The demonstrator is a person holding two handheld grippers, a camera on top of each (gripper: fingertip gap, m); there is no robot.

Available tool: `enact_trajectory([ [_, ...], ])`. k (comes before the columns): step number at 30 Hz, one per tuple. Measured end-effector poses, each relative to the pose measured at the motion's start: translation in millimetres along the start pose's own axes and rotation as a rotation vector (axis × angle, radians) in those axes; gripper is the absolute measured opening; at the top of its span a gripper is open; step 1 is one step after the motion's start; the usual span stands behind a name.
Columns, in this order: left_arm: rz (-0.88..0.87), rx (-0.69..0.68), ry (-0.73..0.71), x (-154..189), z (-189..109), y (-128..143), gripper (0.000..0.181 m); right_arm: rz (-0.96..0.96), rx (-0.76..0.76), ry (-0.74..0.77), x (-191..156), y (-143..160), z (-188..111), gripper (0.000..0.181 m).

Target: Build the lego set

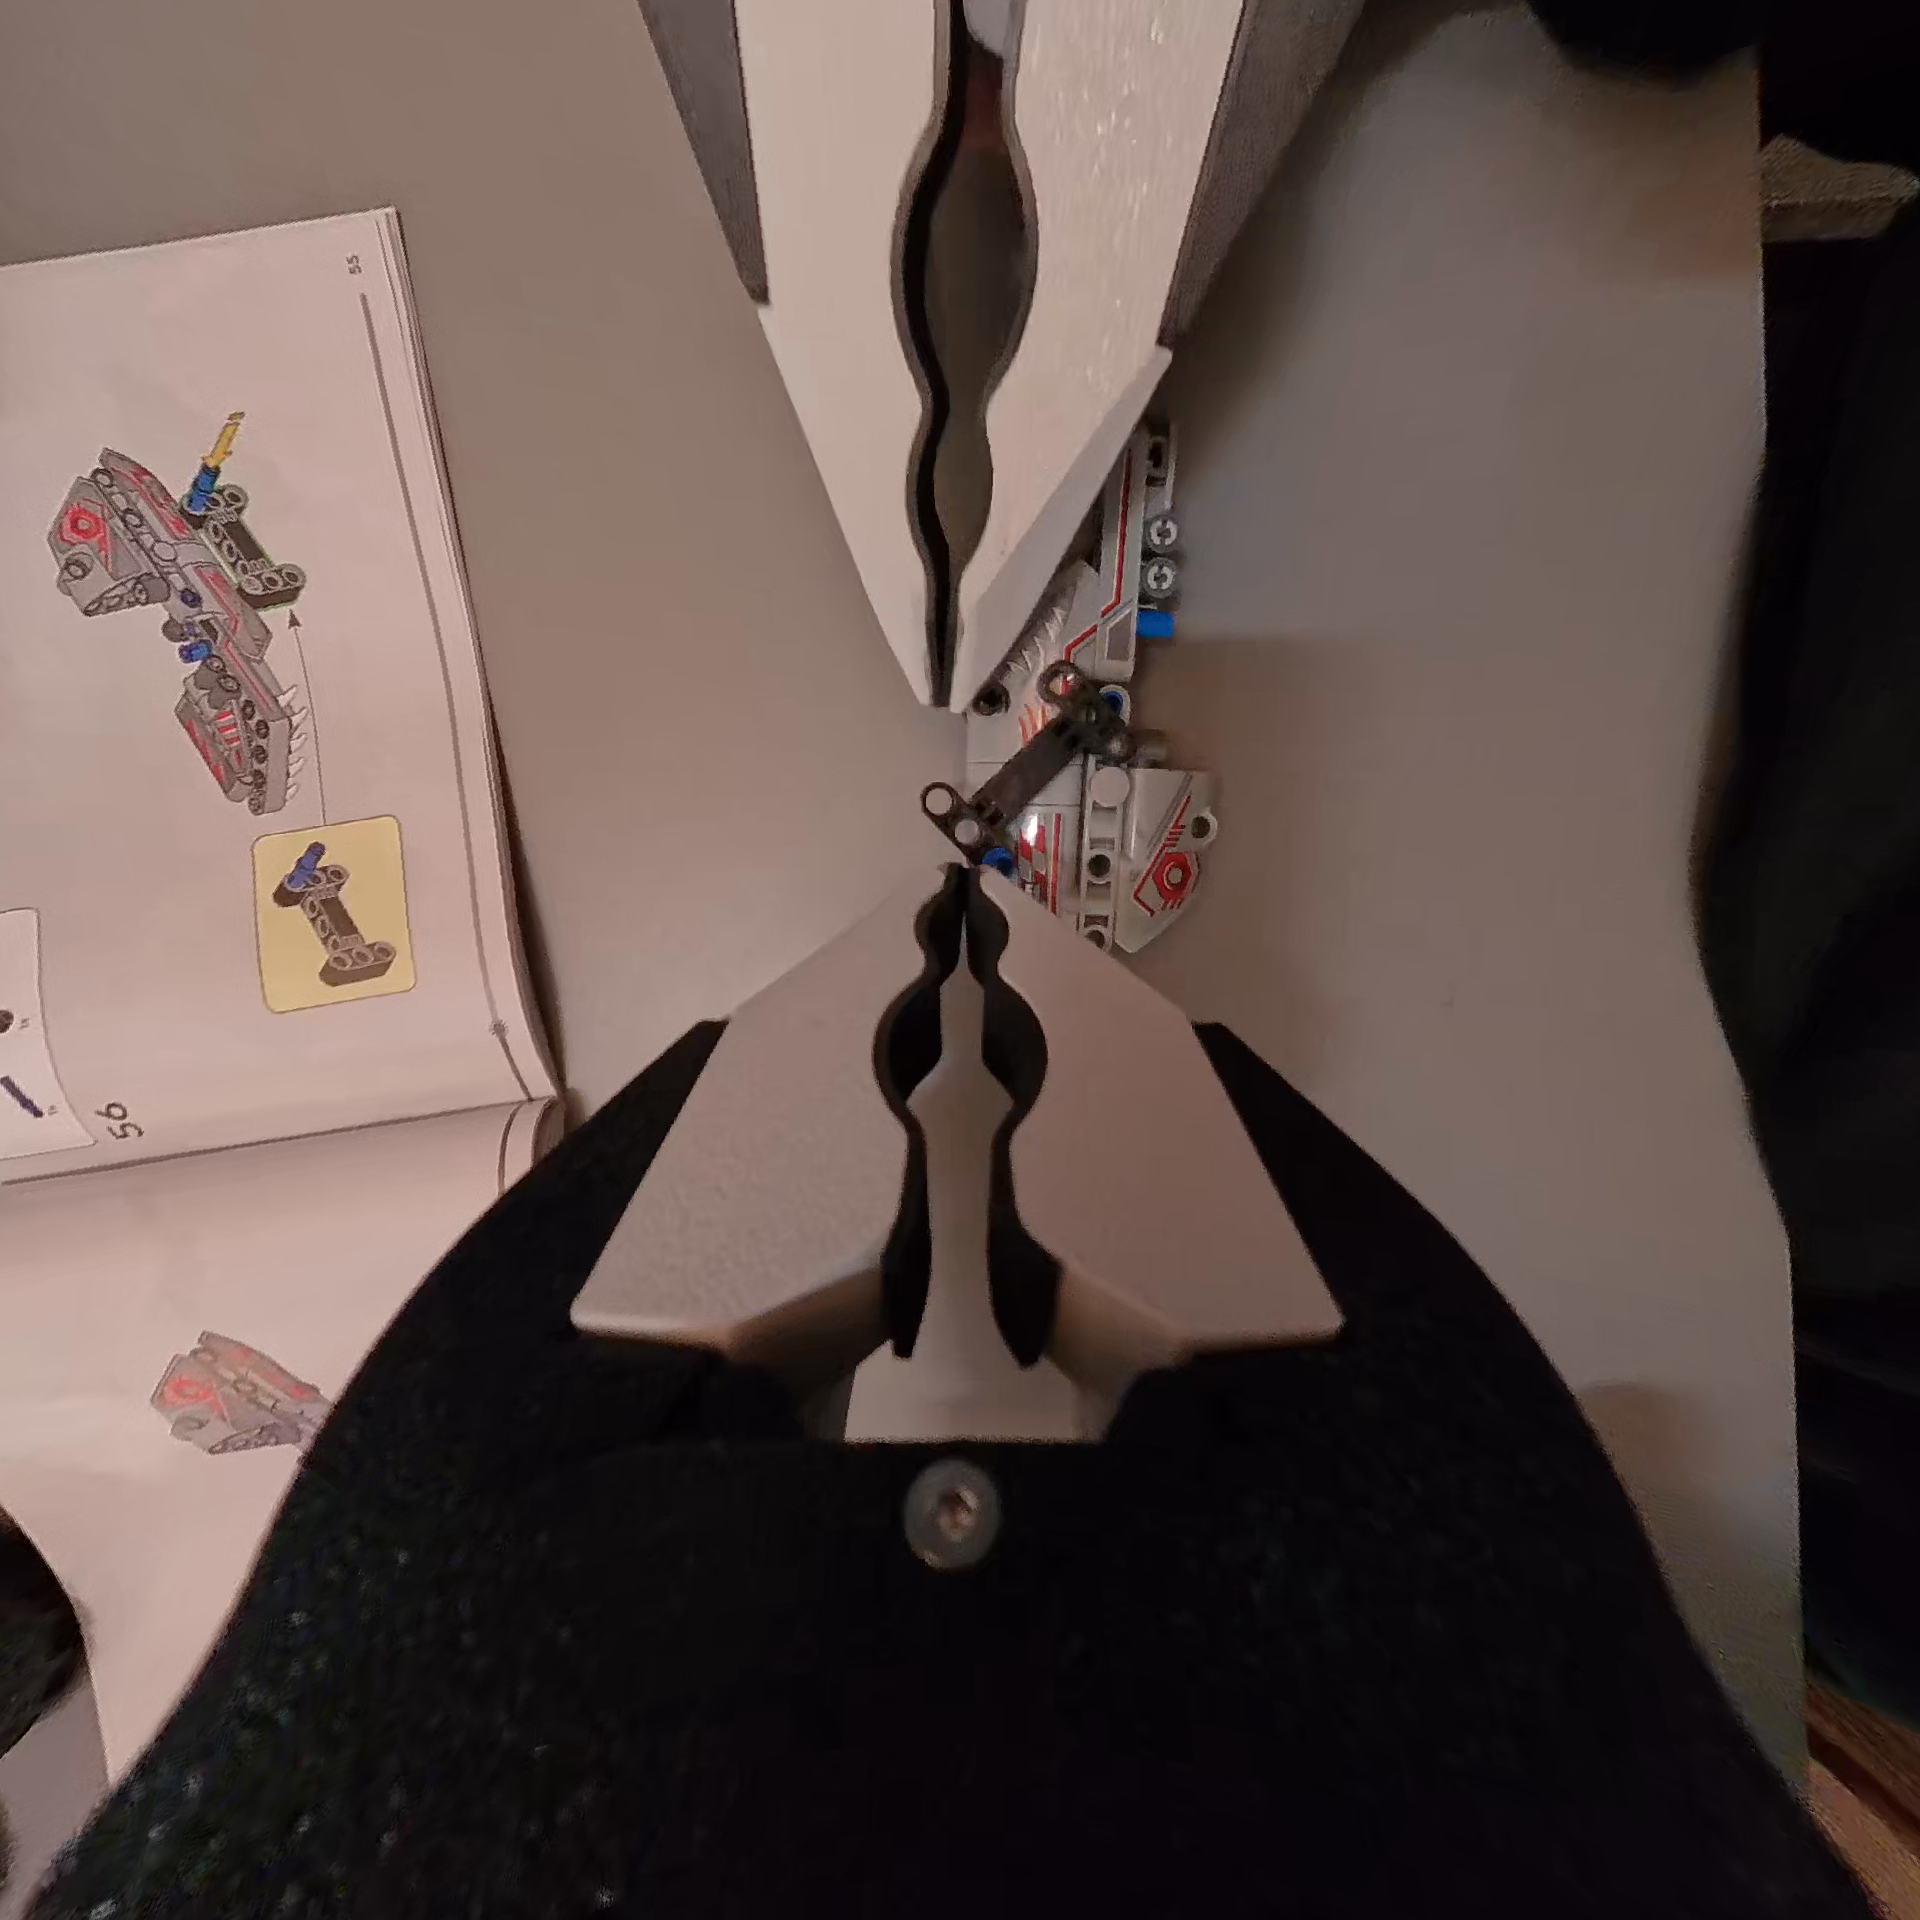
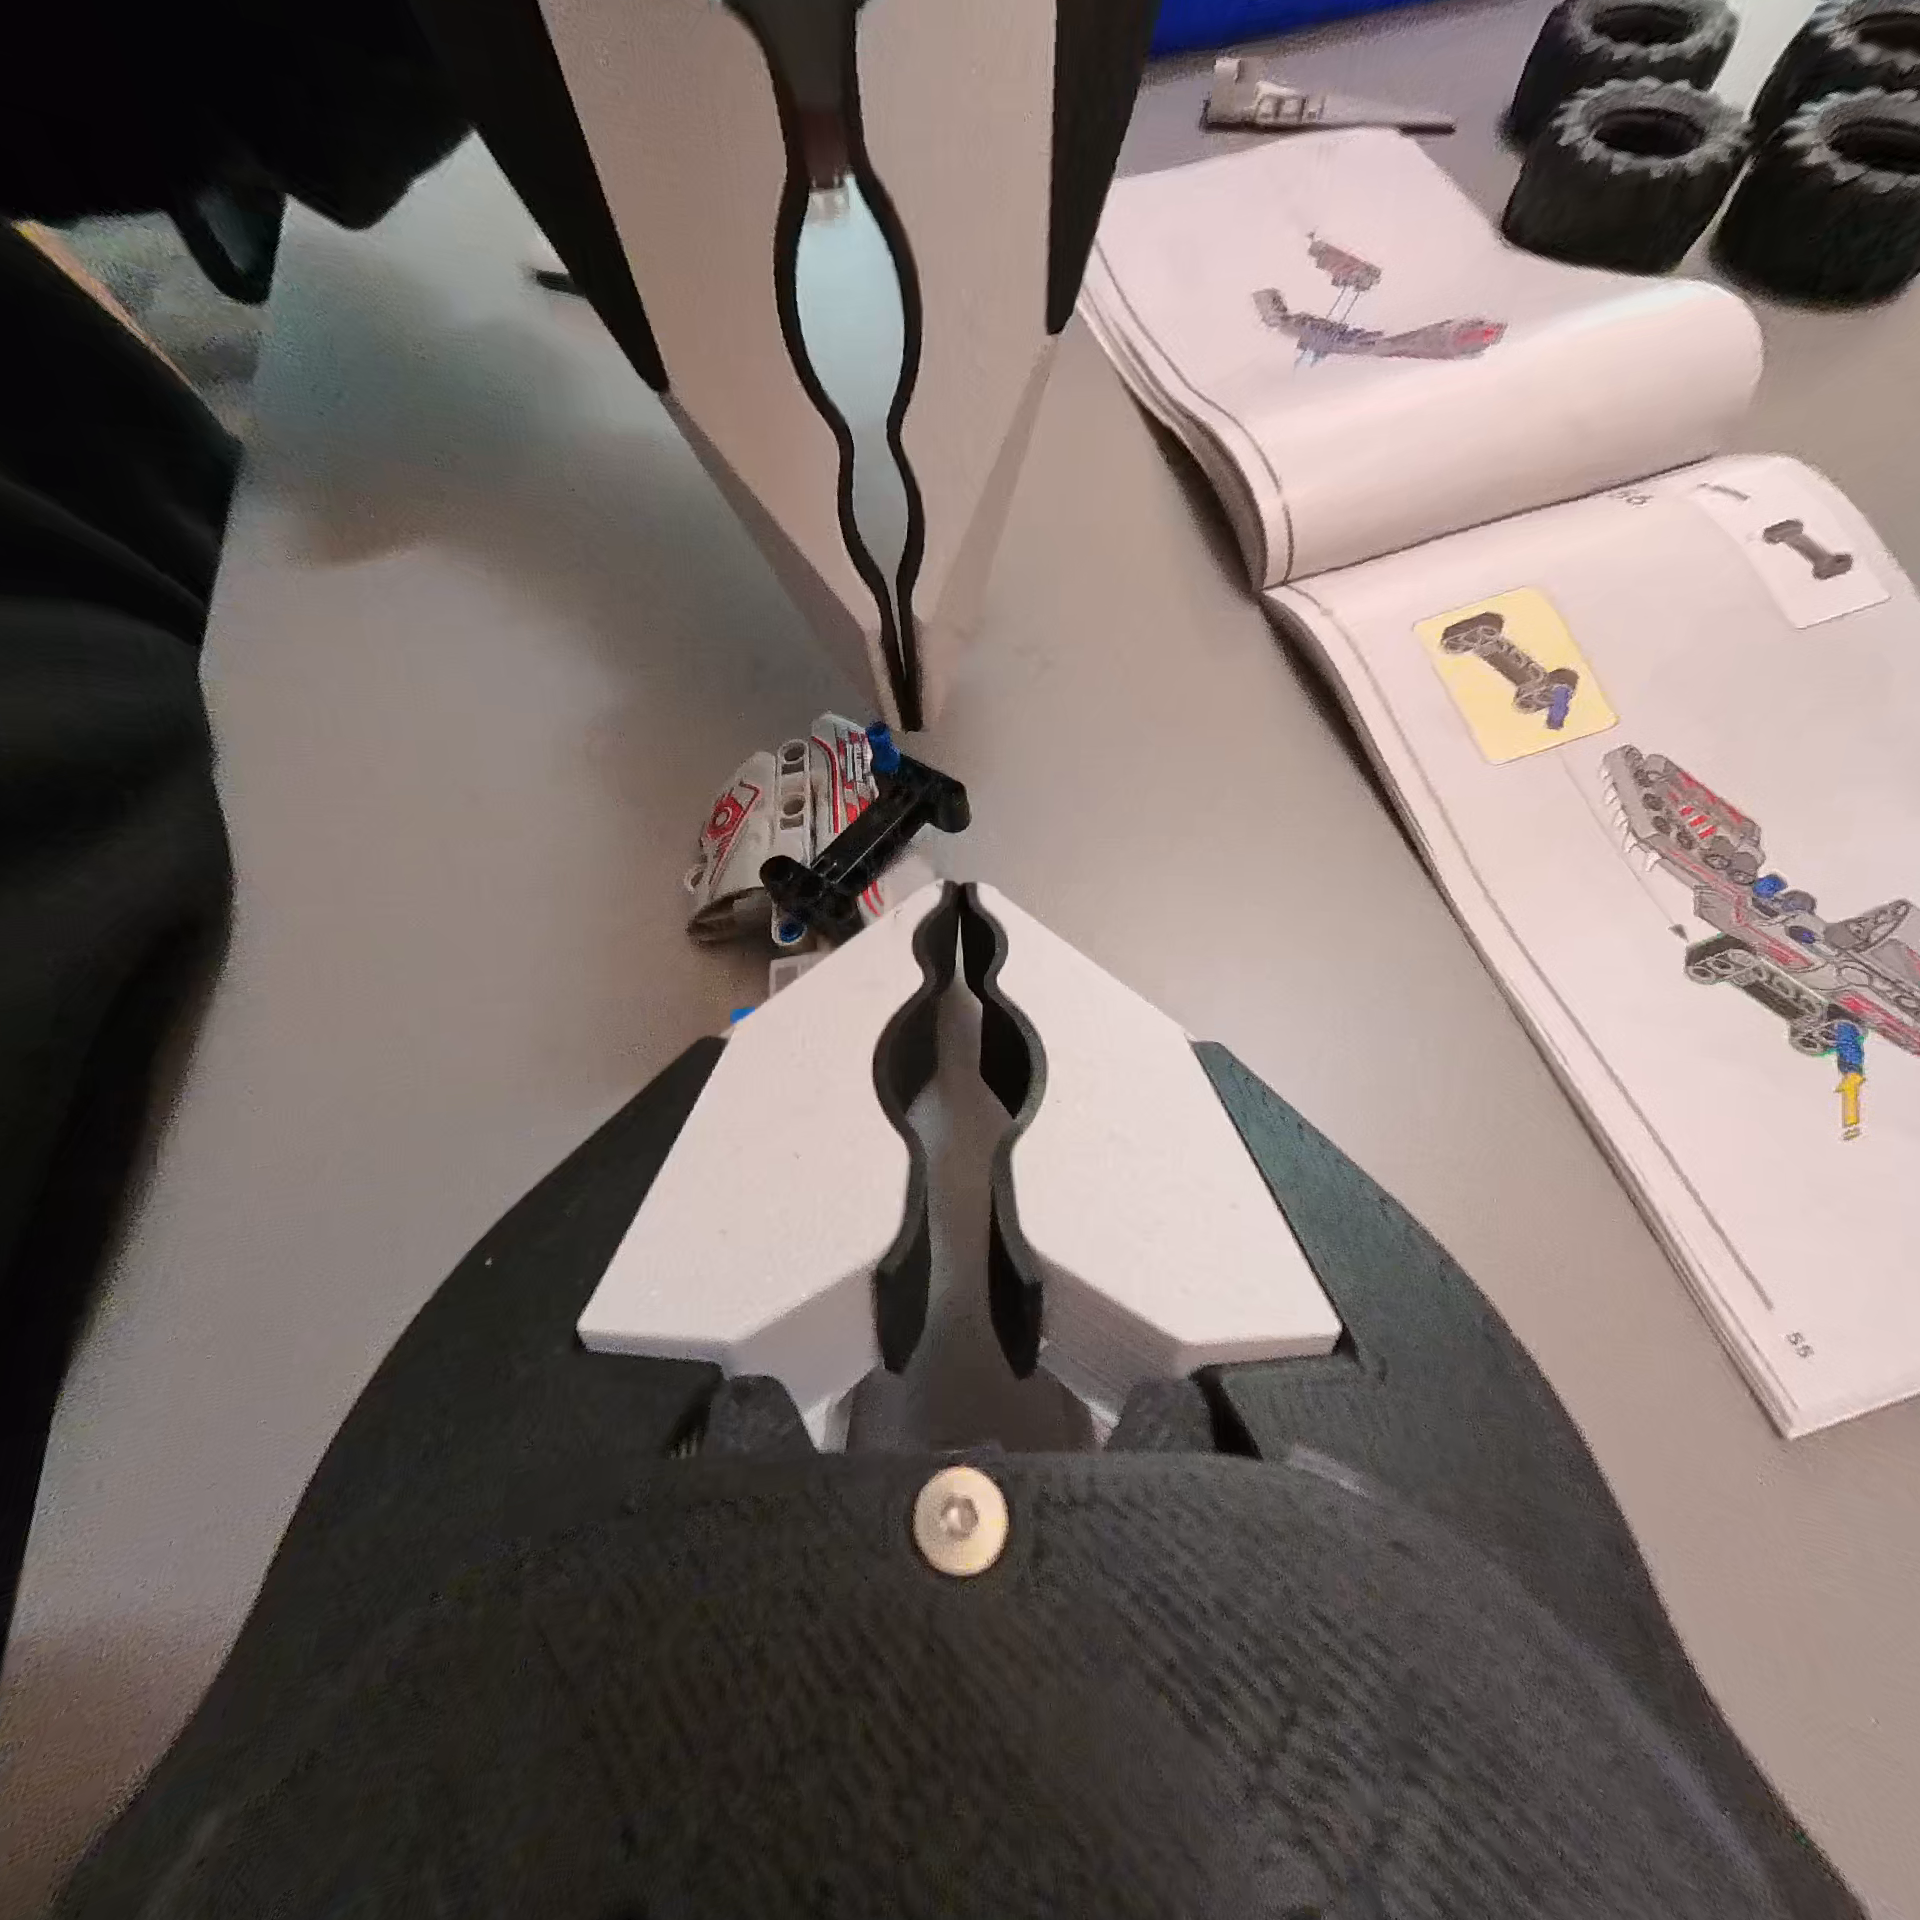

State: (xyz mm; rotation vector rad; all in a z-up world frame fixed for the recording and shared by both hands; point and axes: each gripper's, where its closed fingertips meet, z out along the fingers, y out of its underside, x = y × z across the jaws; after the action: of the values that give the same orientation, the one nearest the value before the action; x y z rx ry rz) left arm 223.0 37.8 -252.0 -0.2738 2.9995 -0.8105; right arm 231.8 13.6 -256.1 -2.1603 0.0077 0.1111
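Observation:
A grey Lego model with red markings [image 1: 1132, 821] lies on the grey table [image 1: 1455, 935]. A black beam with cross ends [image 1: 1029, 764] sits on it at an angle, with blue pins beside it. My left gripper [image 1: 961, 873] is shut, its tips just short of the beam's near end. My right gripper [image 1: 940, 701] comes in from the top, shut, with its tips at the model's far side and covering part of it. In the right wrist view the model [image 2: 748, 821] and the beam [image 2: 862, 842] lie between my right gripper [image 2: 958, 888] and my left gripper [image 2: 904, 722]. Nothing shows between either pair of jaws.
An open instruction booklet [image 1: 260, 675] lies beside the model and also shows in the right wrist view [image 2: 1558, 831]. Several black tyres [image 2: 1631, 166] and a small grey part [image 2: 1268, 104] sit beyond it. The table edge [image 1: 1766, 935] is close by, with dark cloth [image 2: 94, 727] past it.

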Motion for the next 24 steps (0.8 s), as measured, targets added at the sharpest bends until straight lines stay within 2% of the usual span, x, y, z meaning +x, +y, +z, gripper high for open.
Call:
enact_trajectory([
  [1,-0.002,0.008,-0.004,0,0,-1,0.000,-0.001,0.007,0.004,0,-1,0,0.006],
  [5,0.025,0.055,-0.026,-2,-3,-8,0.000,0.091,0.081,-0.052,-1,-8,-10,0.021],
  [7,0.107,0.066,-0.042,-2,-4,-13,0.010,0.094,0.098,-0.058,-1,-9,-15,0.025],
  [10,0.216,0.045,0.018,10,2,-19,0.025,0.084,0.083,-0.098,-9,-6,-14,0.032],
  [13,0.258,-0.051,0.049,11,13,-13,0.011,0.065,0.033,-0.116,-14,2,-8,0.040],
  [15,0.280,-0.090,0.045,9,17,-10,0.009,0.074,0.009,-0.116,-14,5,-6,0.041],
  [18,0.245,-0.087,0.059,9,20,-12,0.008,0.081,-0.002,-0.124,-14,6,-5,0.029],
  [24,0.049,-0.068,0.030,5,20,-11,0.006,0.100,-0.002,-0.096,-9,7,-5,0.028],
])
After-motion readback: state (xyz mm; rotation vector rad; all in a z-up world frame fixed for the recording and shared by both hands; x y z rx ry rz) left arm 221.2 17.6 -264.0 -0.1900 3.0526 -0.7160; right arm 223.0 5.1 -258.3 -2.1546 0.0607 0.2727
